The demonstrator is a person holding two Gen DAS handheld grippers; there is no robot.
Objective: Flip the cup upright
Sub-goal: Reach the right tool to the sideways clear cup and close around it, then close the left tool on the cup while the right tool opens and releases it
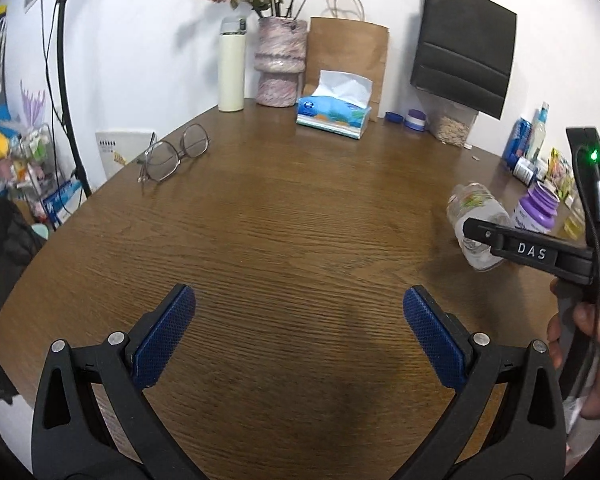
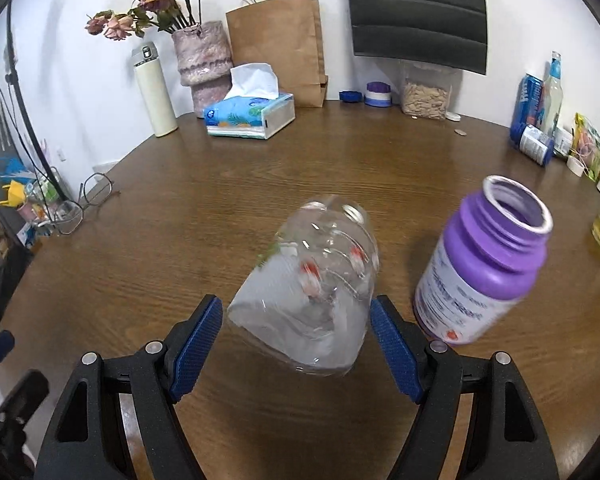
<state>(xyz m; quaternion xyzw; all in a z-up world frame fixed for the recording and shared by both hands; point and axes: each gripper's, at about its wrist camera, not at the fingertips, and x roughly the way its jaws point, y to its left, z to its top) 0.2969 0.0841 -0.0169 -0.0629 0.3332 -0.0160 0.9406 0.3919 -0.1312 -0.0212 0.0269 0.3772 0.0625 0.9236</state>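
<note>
A clear glass cup [image 2: 312,292] with small red and green prints stands upside down on the brown table [image 2: 220,208], blurred and tilted. My right gripper [image 2: 296,344] is open, its blue pads on either side of the cup's lower part, with a gap on the left and the right pad close to the glass. In the left wrist view the cup [image 1: 474,216] is at the far right with the right gripper's finger across it. My left gripper [image 1: 300,336] is open and empty over the table's near middle.
An open purple pill bottle [image 2: 488,264] stands just right of the cup. Glasses [image 1: 172,156] lie at the left edge. A tissue box [image 1: 334,114], white flask [image 1: 232,68], vase [image 1: 278,60] and paper bags line the back; bottles and packets crowd the right edge.
</note>
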